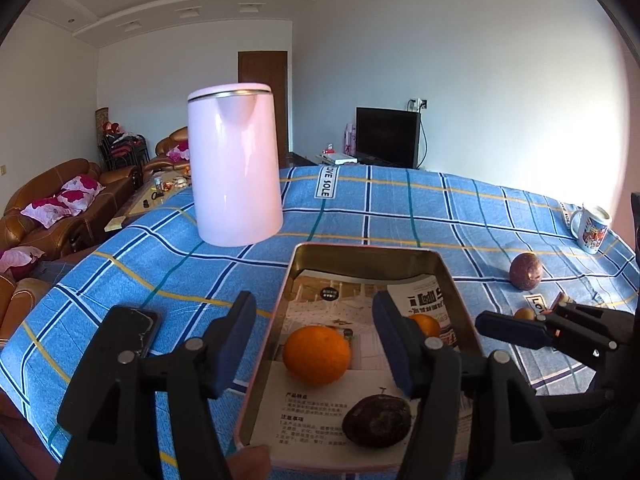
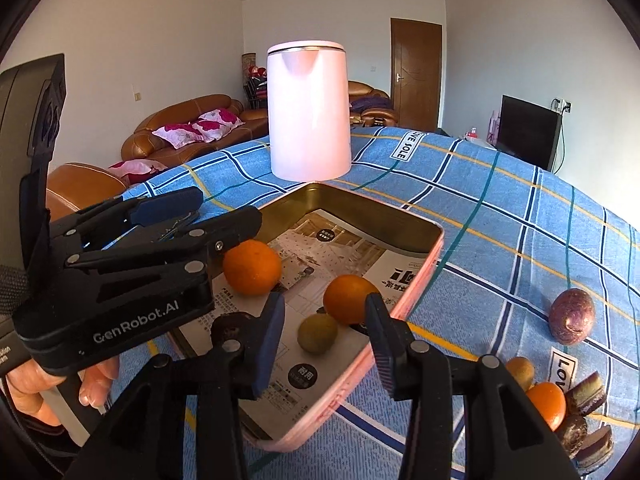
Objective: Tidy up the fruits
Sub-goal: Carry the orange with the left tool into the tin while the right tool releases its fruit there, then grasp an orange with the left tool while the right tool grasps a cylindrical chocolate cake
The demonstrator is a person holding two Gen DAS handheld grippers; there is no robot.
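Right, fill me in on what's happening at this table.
A person holding two black grippers is sorting fruit into a shallow pink metal tin lined with printed paper on the blue checked tablecloth. The tin holds two oranges, a small green fruit and a dark passion fruit. The right gripper and left gripper are both open and empty above it. A purple passion fruit and more fruit wait outside.

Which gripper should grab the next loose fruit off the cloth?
Right, probably. The right gripper is open and empty, and the loose passion fruit lies on its side of the tin tray. The left gripper, also open, sits over the tray's far side.
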